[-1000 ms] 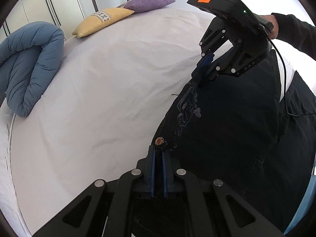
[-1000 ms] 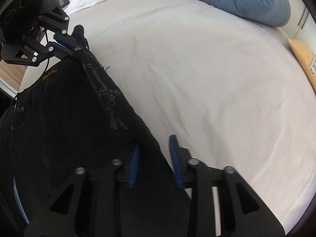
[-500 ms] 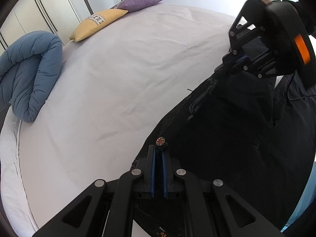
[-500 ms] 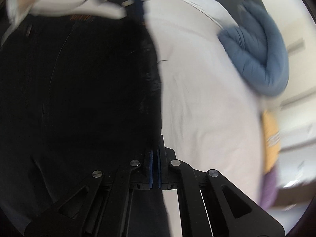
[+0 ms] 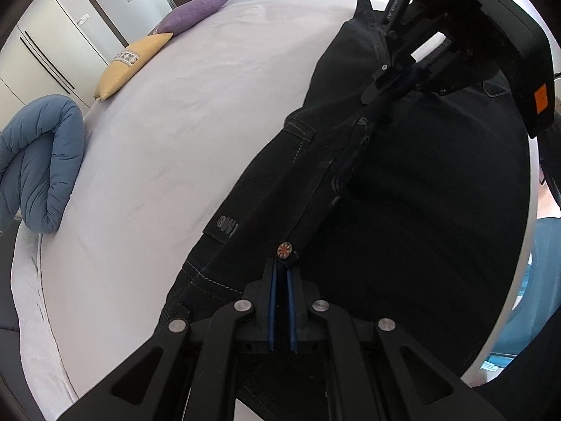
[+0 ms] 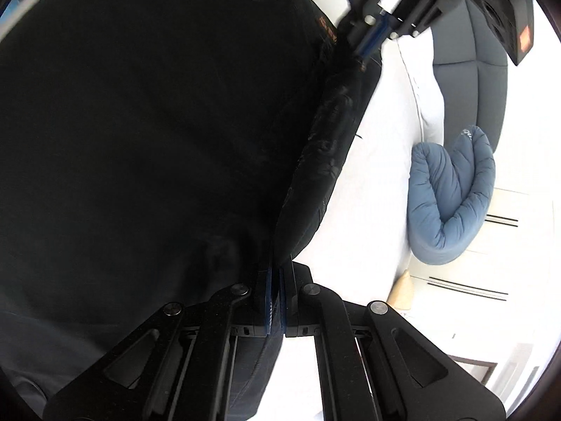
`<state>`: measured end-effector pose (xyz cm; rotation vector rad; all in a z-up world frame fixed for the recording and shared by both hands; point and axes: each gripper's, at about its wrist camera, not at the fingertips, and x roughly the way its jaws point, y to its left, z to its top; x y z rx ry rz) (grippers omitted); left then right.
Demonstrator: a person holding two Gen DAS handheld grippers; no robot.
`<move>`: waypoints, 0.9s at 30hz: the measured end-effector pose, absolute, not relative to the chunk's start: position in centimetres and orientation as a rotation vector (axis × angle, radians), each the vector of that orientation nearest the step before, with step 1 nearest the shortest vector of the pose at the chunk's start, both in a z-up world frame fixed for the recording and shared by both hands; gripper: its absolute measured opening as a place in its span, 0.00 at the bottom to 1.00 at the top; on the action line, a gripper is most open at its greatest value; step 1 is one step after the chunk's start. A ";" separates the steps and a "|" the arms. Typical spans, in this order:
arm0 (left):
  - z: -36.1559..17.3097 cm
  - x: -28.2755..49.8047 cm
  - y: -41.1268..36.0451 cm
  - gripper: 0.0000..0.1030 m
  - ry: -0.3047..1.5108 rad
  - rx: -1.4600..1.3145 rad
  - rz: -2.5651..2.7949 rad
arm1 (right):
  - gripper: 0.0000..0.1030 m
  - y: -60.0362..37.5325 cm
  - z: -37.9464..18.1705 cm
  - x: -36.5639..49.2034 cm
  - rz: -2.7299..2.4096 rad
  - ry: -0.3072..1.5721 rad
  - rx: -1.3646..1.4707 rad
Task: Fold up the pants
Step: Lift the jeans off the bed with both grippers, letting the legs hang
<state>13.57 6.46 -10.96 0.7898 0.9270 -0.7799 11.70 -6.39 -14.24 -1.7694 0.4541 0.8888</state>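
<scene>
- Item under task: black pants (image 5: pixel 403 193), heavy denim-type cloth with stitched seams, a rear pocket and a rivet button at the waist. They lie partly lifted along the near edge of the bed (image 5: pixel 175 122), draped toward the person's side, with the white sheet bare beyond them.
- Handling, assessed: soft and limp, no stiffness of its own; moderately heavy for a garment, so unsupported cloth will sag between the two holds. Not fragile. Thick seams and the waistband give the firmest purchase; single-layer cloth may slip out of a narrow pinch.
- Left gripper (image 5: pixel 282 263): jaws closed on the pants at the waistband, just beside the rivet button.
- Right gripper (image 6: pixel 276 266): jaws clamped on a fold of the pants further along the same edge; the cloth runs taut between the two holds.
- Surroundings: rolled blue duvet (image 5: pixel 38 161) at the far left edge of the bed; yellow pillow (image 5: pixel 129 59) and purple pillow (image 5: pixel 193 12) at the far corner, well apart from the pants.
</scene>
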 end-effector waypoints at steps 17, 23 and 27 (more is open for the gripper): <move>-14.7 4.3 8.0 0.04 0.950 0.999 -0.828 | 0.01 -8.2 -15.2 -1.3 0.984 0.454 -1.876; -15.1 3.9 8.3 0.04 0.956 1.008 -0.832 | 0.01 -7.0 -15.2 -3.2 0.975 0.475 -1.849; -15.7 4.1 9.2 0.04 0.968 1.000 -0.834 | 0.02 -5.3 -14.6 -2.7 0.984 0.498 -1.830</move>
